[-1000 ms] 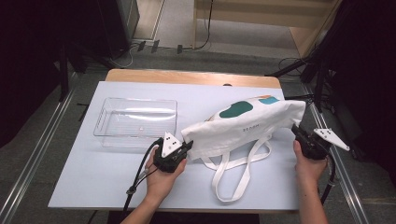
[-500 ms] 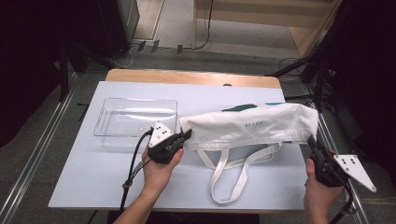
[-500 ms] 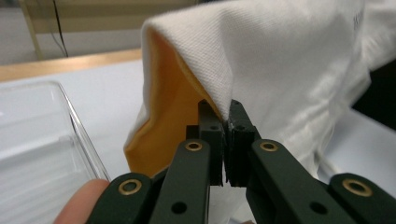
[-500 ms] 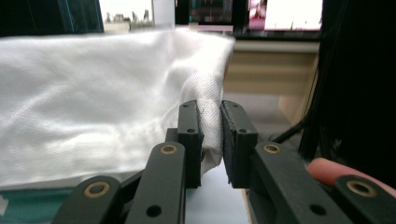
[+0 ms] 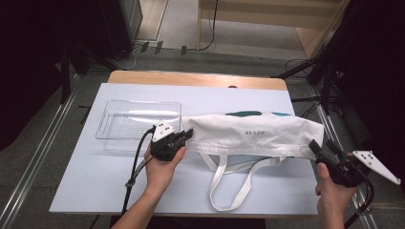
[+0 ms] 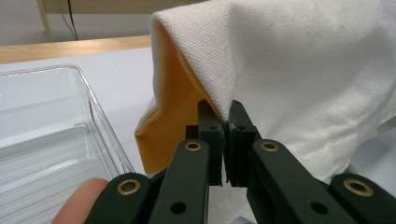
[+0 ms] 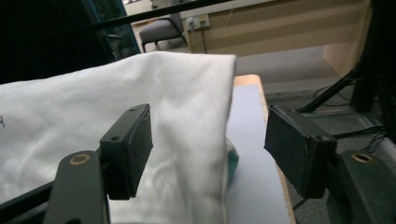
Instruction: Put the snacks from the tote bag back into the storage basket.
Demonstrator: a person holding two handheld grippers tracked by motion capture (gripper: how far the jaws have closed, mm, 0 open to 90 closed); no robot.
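We pinch the white tote bag's point(image 5: 253, 136) left corner in our left gripper point(image 5: 184, 137); our right gripper's point(image 5: 319, 149) jaws have just opened, off the bag.

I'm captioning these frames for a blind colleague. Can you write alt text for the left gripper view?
The left gripper, its two black jaws closed, pinches a corner of a white tote bag whose yellow-orange lining shows in the fold. A clear plastic tray sits at the left on the pale table, and a person's fingertip shows at the bottom left.
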